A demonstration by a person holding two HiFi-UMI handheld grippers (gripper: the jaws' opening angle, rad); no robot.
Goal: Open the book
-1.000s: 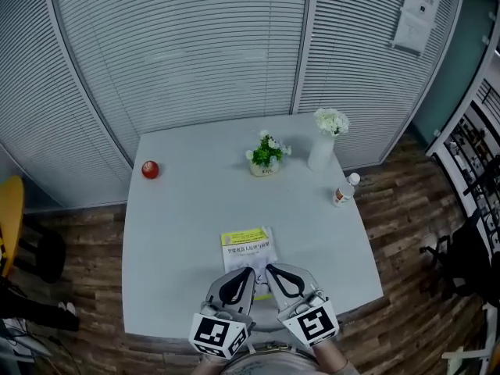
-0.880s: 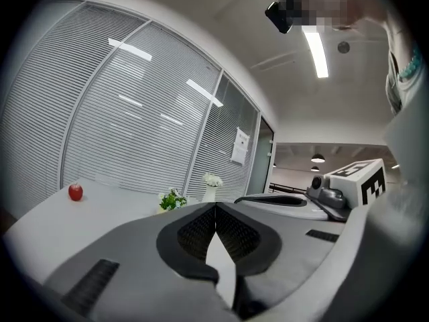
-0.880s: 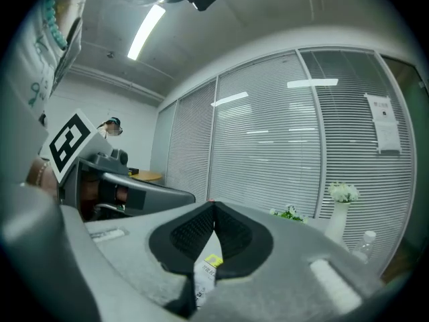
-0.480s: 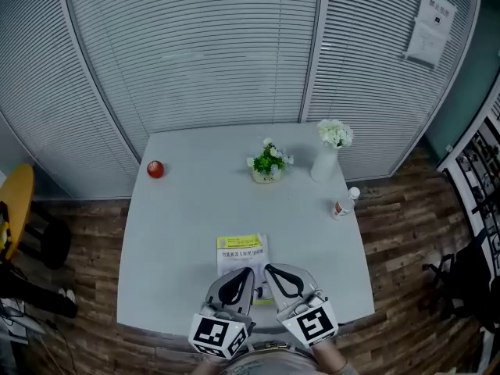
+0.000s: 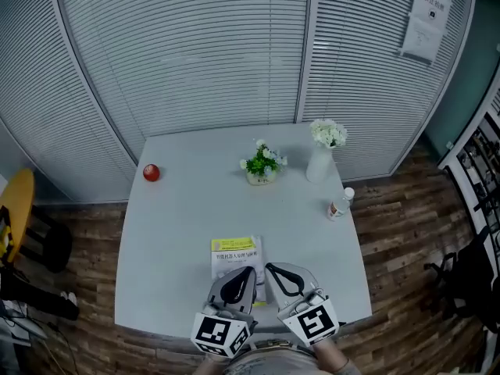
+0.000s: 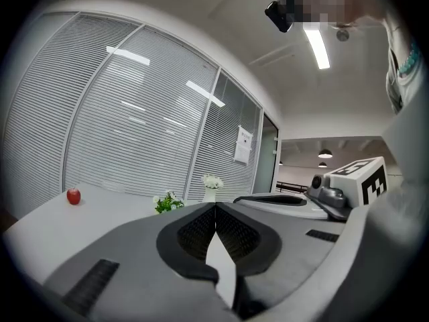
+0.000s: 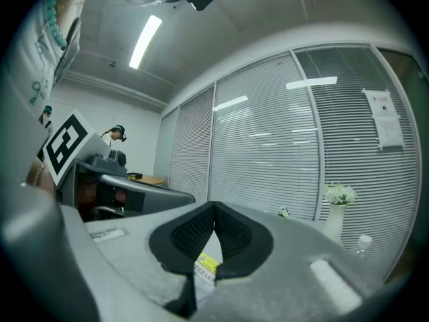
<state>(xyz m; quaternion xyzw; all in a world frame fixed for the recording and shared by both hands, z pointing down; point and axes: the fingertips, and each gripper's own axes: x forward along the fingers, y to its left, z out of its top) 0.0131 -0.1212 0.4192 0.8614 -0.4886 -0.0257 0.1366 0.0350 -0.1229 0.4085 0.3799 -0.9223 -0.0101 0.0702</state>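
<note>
Lying shut: thin white booklet with yellow top band [image 5: 236, 255], flat on pale grey table [image 5: 172, 241], just ahead of and below both claw tips; left gripper [image 5: 250, 273] clenched, empty; right gripper [image 5: 269, 270] likewise, alongside. Cover not yet lifted, so opening judged entirely left. Round red apple [image 5: 151, 173] far ahead, leftward.

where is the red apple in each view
Head view: red apple near the left edge of the table, towards the far side.
Left gripper view: low at the far left, on the table.
Right gripper view: not in it.
Shared landmark: white vase of flowers, in all three.
</note>
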